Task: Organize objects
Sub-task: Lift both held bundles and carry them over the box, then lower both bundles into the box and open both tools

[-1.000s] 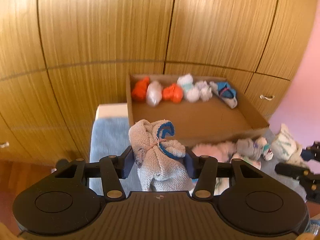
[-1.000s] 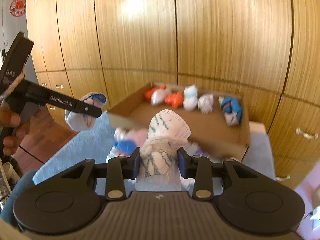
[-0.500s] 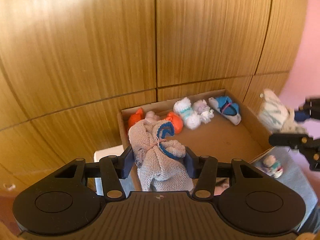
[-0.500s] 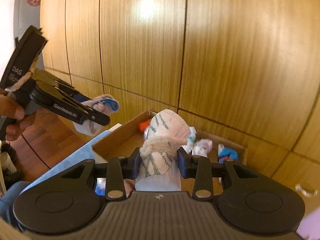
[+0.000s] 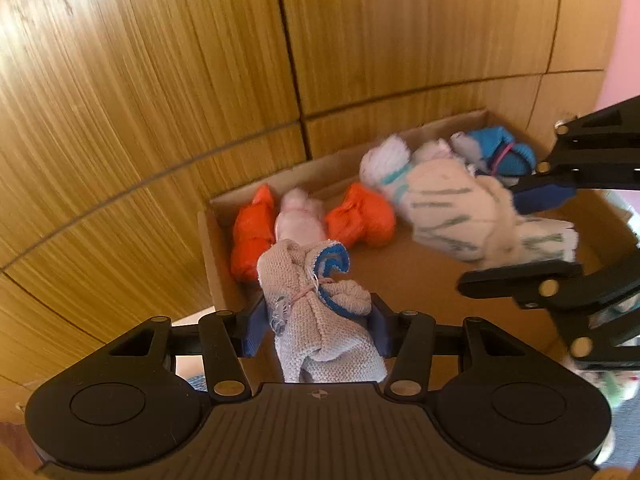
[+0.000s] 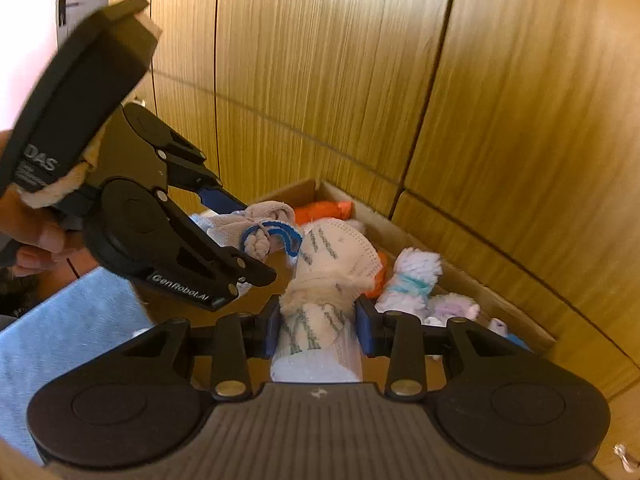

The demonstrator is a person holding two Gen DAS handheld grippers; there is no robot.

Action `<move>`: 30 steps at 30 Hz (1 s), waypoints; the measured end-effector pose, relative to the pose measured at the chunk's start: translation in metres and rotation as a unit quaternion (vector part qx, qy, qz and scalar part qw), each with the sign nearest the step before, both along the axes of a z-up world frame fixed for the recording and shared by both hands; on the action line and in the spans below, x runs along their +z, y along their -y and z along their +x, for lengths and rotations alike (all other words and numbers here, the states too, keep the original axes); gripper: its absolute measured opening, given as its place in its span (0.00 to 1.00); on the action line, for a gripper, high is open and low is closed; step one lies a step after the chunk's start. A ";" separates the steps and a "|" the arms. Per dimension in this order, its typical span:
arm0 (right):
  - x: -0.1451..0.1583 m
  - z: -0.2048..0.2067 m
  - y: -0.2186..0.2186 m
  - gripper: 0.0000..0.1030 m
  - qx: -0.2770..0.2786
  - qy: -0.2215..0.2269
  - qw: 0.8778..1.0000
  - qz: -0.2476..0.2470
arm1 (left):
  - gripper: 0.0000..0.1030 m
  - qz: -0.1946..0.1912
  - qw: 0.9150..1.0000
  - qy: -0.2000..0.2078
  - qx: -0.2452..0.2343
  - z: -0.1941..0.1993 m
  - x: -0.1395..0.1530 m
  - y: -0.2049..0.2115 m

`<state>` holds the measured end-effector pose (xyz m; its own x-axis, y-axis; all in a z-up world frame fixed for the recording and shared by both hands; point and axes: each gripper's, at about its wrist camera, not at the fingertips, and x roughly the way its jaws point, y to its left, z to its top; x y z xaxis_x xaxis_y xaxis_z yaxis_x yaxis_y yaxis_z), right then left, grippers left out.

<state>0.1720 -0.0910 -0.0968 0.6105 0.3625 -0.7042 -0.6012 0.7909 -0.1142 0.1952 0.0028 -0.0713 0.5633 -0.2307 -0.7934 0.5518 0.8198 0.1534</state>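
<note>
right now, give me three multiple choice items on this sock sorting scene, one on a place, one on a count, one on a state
1. Where do the orange sock bundles lie?
A. in the cardboard box
B. on the blue cloth
C. on the floor

2. How many orange bundles show in the left wrist view?
A. one
B. two
C. four

3. What is the left hand-held gripper doing?
A. open, holding nothing
B. shut on the grey sock bundle
C. shut on the box wall

Key: 1 A, they rest along the box's far wall; 2 B, two flank a pale pink bundle; 3 B, both fingers press the bundle's sides.
</note>
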 end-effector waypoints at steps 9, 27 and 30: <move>-0.037 0.028 -0.017 0.33 0.025 -0.026 0.999 -0.014 | 0.56 0.021 1.000 0.002 -0.022 0.018 -0.018 -0.004; -0.040 0.045 -0.033 0.34 0.056 -0.043 0.996 -0.057 | 0.61 0.062 0.996 0.040 -0.048 0.011 -0.013 -0.003; -0.042 0.047 -0.035 0.34 0.058 -0.041 0.996 -0.058 | 0.76 0.042 0.997 0.041 -0.046 0.009 -0.002 -0.007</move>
